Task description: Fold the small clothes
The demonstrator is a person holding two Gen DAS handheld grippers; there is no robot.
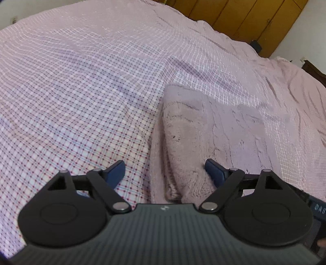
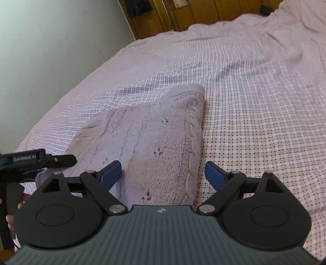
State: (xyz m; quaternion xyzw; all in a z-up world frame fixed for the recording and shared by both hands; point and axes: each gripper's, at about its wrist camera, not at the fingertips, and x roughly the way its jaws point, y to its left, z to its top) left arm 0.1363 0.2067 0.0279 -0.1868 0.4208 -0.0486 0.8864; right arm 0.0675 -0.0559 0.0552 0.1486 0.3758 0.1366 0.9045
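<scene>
A bed covered in a pink checked sheet [image 1: 81, 91] fills both views, with wooden wardrobe doors [image 1: 240, 18] beyond its far edge at about one o'clock in the left wrist view and a pale wall [image 2: 51, 40] at ten o'clock in the right wrist view.

The left gripper [image 1: 164, 172] has its blue-padded jaws wide apart and holds nothing. Its left pad hangs over bare sheet, while its right pad sits at the near edge of the garment; whether it touches the pile cannot be told. The tool points forward and slightly down across the bed.

The folded fluffy pink garment [image 1: 203, 132] lies flat on the sheet, running from six o'clock up toward twelve to one o'clock in the left wrist view, its folded edge on the left side.

The right gripper [image 2: 163, 173] is likewise spread wide and empty. Its left pad hangs over the garment [image 2: 152, 132], and its right pad is over the sheet [image 2: 264, 112] just beside the garment's right edge. It is angled forward and down along the garment's length. At nine o'clock in this view the left gripper's [image 2: 51, 161] black body reaches in beside the garment's left side, with part of the person's hand [image 2: 12, 212] below it at the frame edge.
</scene>
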